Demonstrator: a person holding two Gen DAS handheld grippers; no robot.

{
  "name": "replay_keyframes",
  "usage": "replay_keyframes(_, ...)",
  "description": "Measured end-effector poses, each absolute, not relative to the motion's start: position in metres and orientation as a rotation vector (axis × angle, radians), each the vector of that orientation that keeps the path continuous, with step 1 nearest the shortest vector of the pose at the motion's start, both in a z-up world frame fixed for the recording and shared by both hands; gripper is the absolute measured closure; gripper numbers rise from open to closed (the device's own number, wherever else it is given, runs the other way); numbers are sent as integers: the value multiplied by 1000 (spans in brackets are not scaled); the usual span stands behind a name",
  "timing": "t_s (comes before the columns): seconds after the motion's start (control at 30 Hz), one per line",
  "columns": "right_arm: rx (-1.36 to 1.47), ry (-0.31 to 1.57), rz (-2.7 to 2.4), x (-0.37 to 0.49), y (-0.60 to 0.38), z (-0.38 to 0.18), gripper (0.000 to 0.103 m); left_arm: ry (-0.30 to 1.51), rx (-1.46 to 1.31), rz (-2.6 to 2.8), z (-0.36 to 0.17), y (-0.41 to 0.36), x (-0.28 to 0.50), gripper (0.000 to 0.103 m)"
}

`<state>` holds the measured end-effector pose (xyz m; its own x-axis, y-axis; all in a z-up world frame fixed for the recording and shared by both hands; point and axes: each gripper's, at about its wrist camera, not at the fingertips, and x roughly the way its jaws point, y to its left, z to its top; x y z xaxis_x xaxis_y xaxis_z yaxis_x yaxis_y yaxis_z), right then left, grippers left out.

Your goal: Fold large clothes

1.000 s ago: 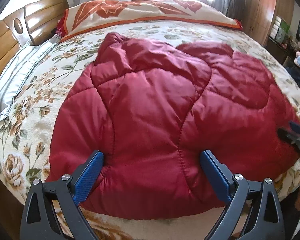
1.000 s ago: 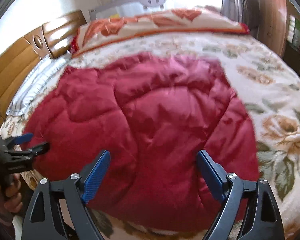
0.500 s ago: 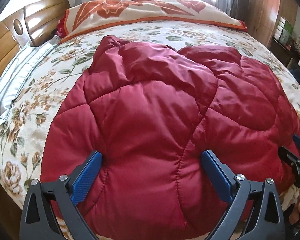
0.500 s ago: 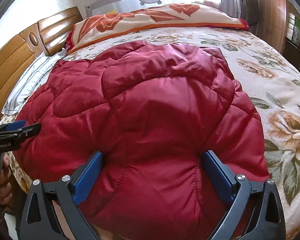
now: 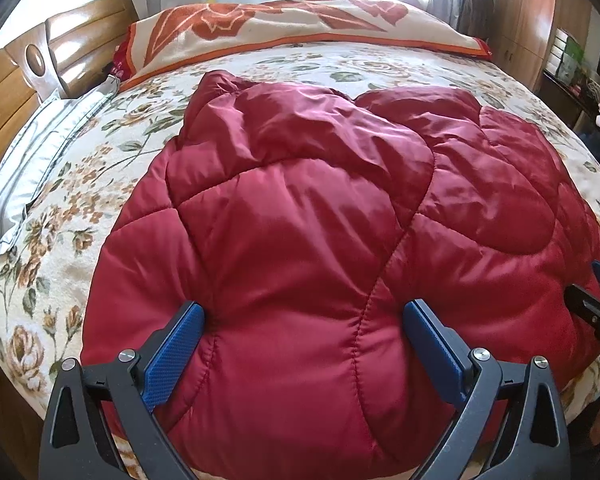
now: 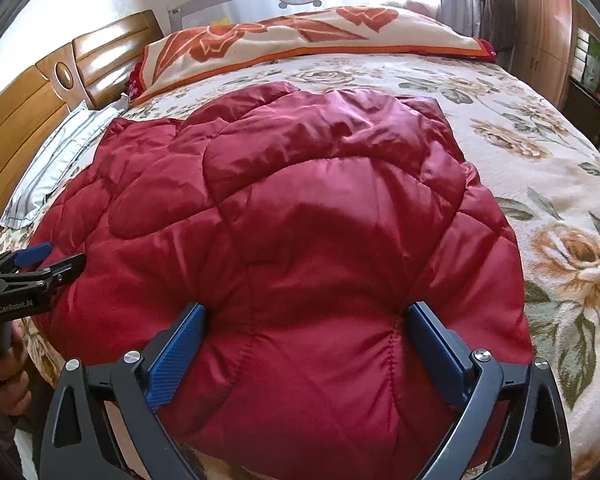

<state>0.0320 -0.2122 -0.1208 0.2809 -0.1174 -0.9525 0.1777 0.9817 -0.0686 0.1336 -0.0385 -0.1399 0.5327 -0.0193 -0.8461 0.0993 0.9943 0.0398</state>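
Note:
A puffy dark-red quilted jacket [image 5: 300, 200] [image 6: 300, 200] lies spread on the bed. In the left wrist view my left gripper [image 5: 304, 308] stands open, its blue fingers dug into the padding at the jacket's near edge, a wide bulge of fabric between them. My right gripper [image 6: 306, 308] is open just as wide over the near edge further right, and it shows at the right border of the left wrist view [image 5: 586, 280]. The left gripper [image 6: 64, 254] also appears at the left of the right wrist view, held by a hand [image 6: 12, 380].
The bed has a cream floral cover [image 5: 80, 184] [image 6: 540, 140]. An orange-patterned folded blanket [image 5: 300, 24] lies along the far side. A wooden headboard [image 5: 16, 92] and a grey striped pillow [image 5: 32, 160] are at left. Wooden wardrobes [image 5: 532, 12] stand at right.
Both grippers have come down onto the jacket's near edge, which now reaches lower in both views. The right jaws have widened a little. Since half a second ago nothing has shifted.

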Motion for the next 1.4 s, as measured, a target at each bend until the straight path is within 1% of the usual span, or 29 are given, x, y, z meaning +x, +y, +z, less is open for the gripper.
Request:
replay_keyframes(0.43, 39, 1247, -200, 21, -214, -124, 3, 992, 105, -70, -139, -39, 124, 2)
replay_keyframes(0.6, 53, 1238, -197, 17, -217, -116, 4, 956, 104, -67, -126, -39, 112, 6)
replay_keyframes(0.63, 54, 1228, -195, 16, -216, -112, 6, 957, 110, -71, -125, -39, 110, 6)
replay_keyframes(0.73, 39, 1214, -202, 9, -215, -102, 8, 974, 113, -81, -130, -37, 111, 5)
replay_keyframes(0.8, 48, 1227, -202, 6, -220, -107, 8, 980, 110, -83, -133, -36, 113, 3)
replay_keyframes(0.87, 70, 1235, -196, 4, -225, -114, 7, 977, 114, -76, -131, -36, 112, 3)
replay_keyframes(1.07, 109, 1204, -185, -1, -223, -97, 8, 961, 106, -70, -120, -35, 99, 10)
replay_keyframes(1.3, 123, 1165, -143, -17, -209, -66, 8, 956, 111, -88, -108, -36, 72, 10)
replay_keyframes(1.33, 120, 1159, -135, -20, -206, -62, 8, 954, 114, -91, -106, -36, 69, 11)
replay_keyframes(1.4, 115, 1150, -121, -24, -200, -54, 8, 948, 124, -92, -102, -37, 61, 16)
